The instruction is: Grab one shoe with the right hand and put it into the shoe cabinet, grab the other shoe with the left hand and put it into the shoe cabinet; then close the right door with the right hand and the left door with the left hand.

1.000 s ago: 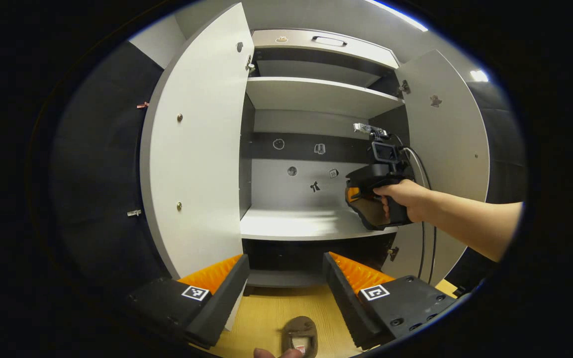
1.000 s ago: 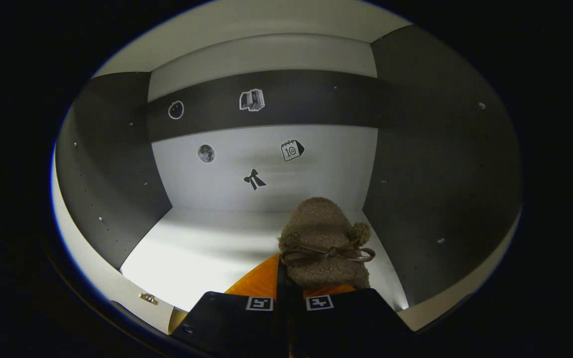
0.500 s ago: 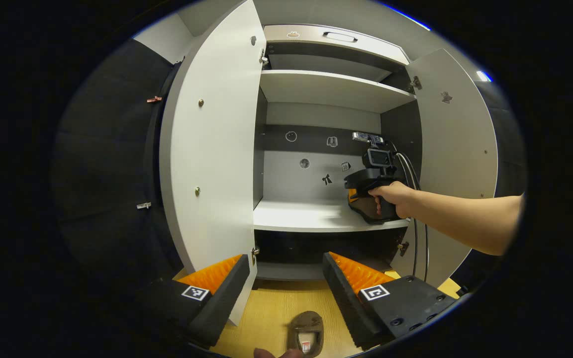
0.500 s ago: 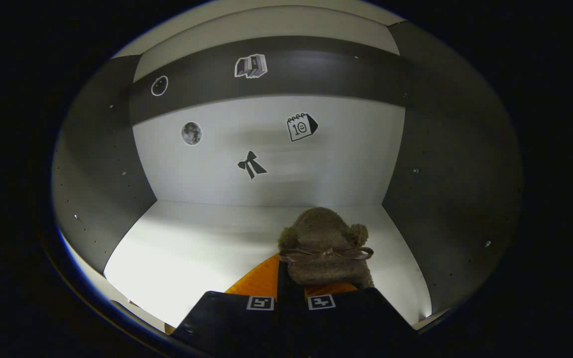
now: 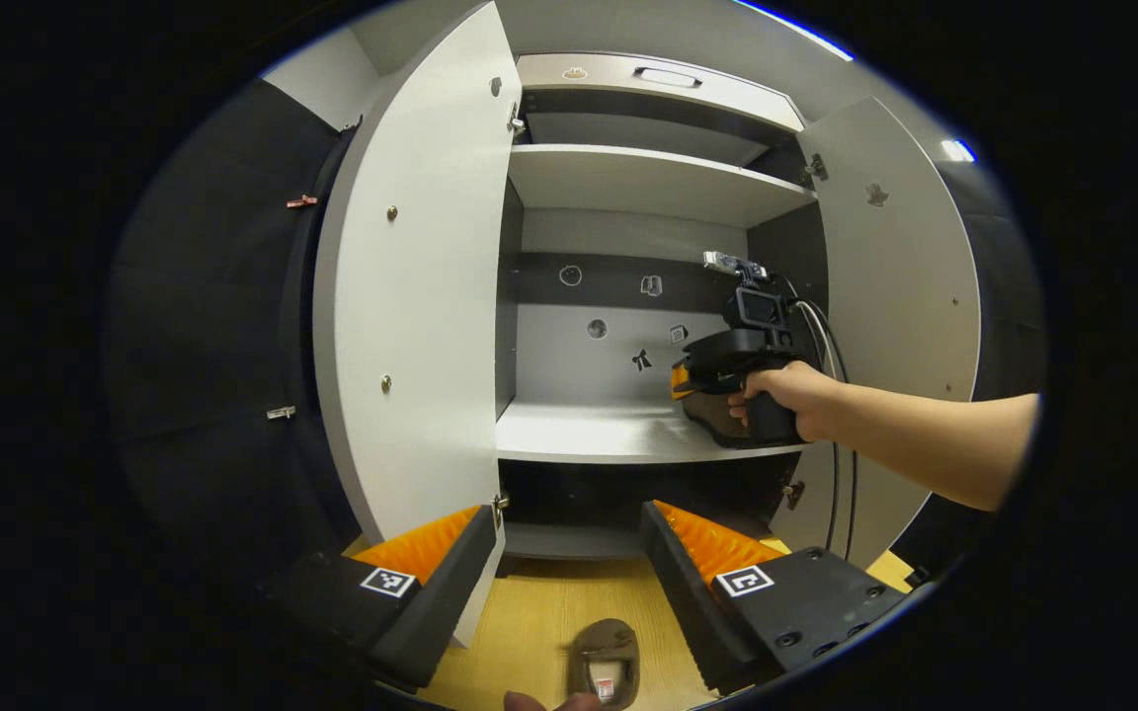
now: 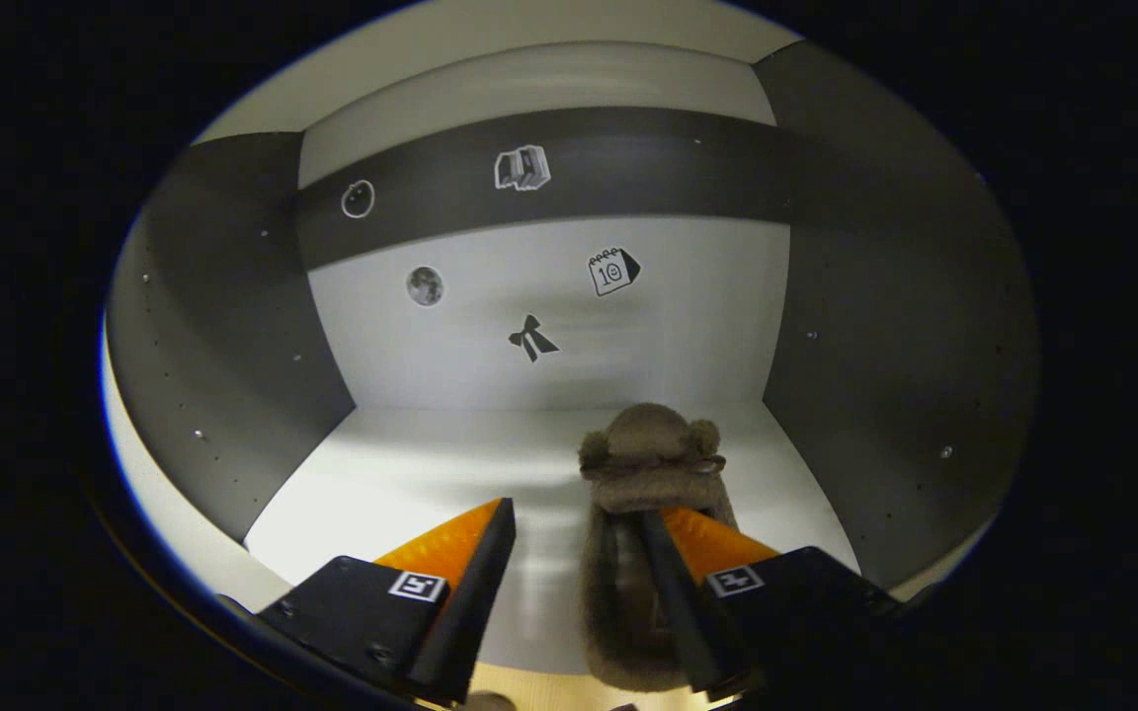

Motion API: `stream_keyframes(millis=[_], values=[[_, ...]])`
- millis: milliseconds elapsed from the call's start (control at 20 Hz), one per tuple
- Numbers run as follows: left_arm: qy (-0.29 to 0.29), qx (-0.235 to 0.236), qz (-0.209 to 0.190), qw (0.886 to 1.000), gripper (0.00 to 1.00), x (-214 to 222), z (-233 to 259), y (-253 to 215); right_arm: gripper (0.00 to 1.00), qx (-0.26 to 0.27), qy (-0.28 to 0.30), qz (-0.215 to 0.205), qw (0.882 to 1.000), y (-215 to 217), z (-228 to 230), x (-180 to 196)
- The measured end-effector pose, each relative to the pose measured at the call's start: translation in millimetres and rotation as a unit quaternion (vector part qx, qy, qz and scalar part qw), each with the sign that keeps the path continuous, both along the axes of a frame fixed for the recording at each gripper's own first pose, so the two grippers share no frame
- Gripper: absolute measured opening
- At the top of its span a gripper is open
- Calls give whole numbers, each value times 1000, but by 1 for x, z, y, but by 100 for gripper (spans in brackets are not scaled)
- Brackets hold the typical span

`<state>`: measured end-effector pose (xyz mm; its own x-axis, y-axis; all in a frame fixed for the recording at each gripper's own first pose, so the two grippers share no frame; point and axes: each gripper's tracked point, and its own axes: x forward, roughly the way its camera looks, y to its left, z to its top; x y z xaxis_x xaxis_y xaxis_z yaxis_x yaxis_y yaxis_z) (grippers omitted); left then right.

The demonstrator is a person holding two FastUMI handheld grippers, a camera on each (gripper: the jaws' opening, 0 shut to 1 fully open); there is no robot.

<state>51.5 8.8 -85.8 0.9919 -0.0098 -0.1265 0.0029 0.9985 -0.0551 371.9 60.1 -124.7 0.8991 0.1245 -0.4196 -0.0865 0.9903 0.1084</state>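
While the right gripper [image 6: 569, 533] sits fingers apart by the brown shoe [image 6: 643, 513] on the cabinet shelf [image 6: 411, 484], left gripper [image 5: 564, 538] fingers apart, second shoe [image 5: 606, 660] on the floor.

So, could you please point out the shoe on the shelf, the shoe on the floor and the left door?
Shoe on the shelf [image 6: 650, 456]: right gripper view, fuzzy toe.
Shoe on the floor [image 5: 606, 660]: left gripper view, insole.
Left door [image 5: 411, 296]: left gripper view, inner face of the panel.
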Motion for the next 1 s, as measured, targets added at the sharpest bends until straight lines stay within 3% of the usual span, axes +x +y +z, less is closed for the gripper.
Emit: stream_keyframes(millis=[100, 150, 500, 750, 1000], values=[[0, 0, -1, 1000, 95, -2, -1, 0, 98, 6, -22, 8, 1000, 2, 13, -19], [2, 0, -2, 1000, 95, -3, -3, 0, 100, 8, -37, 10, 999, 3, 20, -28], [41, -5, -17, 999, 95, -16, -51, -1, 99, 18, -127, 27, 991, 3, 64, -126], [110, -14, -46, 993, 95, -28, -123, -12, 99, 21, -144, 26, 989, -6, 63, -193], [189, -11, -87, 978, 94, -34, -214, -25, 99, 18, -170, 13, 985, -22, 64, -243]])
